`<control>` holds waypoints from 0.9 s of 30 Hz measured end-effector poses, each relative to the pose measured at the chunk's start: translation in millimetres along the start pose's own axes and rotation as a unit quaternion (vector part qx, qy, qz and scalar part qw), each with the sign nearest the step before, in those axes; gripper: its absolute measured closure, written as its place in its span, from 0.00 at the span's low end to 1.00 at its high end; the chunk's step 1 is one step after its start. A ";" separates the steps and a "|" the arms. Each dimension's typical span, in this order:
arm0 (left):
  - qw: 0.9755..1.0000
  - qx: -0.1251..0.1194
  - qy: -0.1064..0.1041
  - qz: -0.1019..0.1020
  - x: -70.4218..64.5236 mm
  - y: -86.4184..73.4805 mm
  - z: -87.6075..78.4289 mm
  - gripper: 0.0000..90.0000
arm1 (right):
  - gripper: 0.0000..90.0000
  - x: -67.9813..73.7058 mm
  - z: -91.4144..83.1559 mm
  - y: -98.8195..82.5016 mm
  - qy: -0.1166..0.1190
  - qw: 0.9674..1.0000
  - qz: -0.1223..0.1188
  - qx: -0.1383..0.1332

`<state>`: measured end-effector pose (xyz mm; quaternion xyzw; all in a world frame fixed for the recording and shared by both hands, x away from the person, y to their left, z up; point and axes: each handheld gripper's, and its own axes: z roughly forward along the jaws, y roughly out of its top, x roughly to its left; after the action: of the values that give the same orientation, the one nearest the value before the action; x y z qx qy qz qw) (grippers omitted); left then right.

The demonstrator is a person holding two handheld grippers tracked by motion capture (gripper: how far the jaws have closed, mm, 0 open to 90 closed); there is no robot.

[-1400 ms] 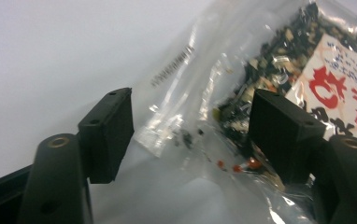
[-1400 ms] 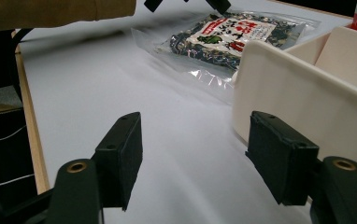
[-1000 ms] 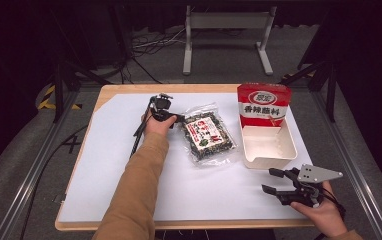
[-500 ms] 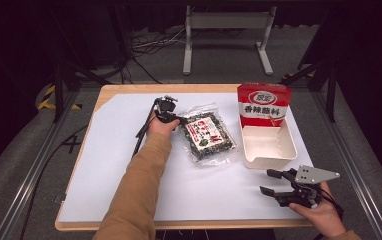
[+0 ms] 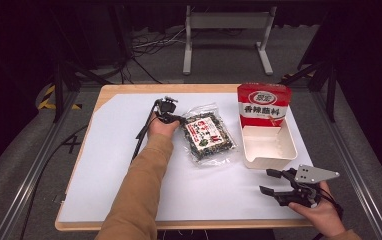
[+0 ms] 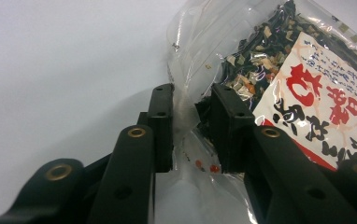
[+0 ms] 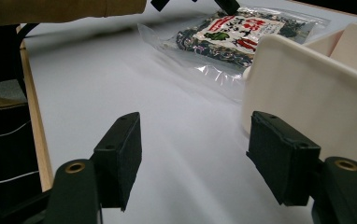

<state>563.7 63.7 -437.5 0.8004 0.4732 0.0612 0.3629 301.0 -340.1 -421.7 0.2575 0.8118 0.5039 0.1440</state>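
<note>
At the clear edge of the seaweed snack packet [image 6: 279, 88], the left gripper [image 6: 191, 126] has just been closing, film between its nearly shut jaws; pinch only film.

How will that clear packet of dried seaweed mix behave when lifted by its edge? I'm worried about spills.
The seaweed packet will probably sag: its film crumples between the left gripper jaws, which have just been closing. It looks light, holding loose flakes. The glossy film may slip.

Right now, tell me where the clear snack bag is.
In the high view the clear snack bag lies flat mid-table, just left of the white tray. The left tool is at its far left corner, jaws around the bag's edge.
</note>
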 end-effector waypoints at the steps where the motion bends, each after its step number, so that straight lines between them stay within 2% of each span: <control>1: 1.000 0.000 0.001 0.001 -0.3 0.0 -0.2 0.80 | 0.39 -0.3 -0.1 -0.1 0.000 1.000 0.000 0.000; 10: 1.000 0.003 0.012 0.001 -3.0 -0.6 -2.9 0.88 | 0.39 -0.6 0.5 0.4 0.002 1.000 -0.001 -0.001; 13: 1.000 0.002 0.004 -0.006 -1.9 -0.7 -3.9 0.89 | 0.40 -0.8 -0.1 0.1 0.000 1.000 0.000 -0.001; 17: 1.000 0.003 0.002 -0.003 -1.8 0.0 -7.7 0.90 | 0.40 -1.5 -0.9 -0.1 0.000 1.000 0.001 -0.002; 22: 1.000 -0.005 -0.006 0.000 -1.7 0.5 -19.3 0.91 | 0.40 -1.0 -0.7 -0.1 -0.001 1.000 0.001 -0.002; 27: 0.999 -0.026 -0.009 0.028 -7.6 6.4 -44.1 0.92 | 0.40 -0.3 -1.6 1.3 -0.005 1.000 -0.002 -0.004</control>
<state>544.7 78.8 -399.4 0.8042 0.4457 0.0768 0.3857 300.8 -341.0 -419.8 0.2577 0.8096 0.5057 0.1496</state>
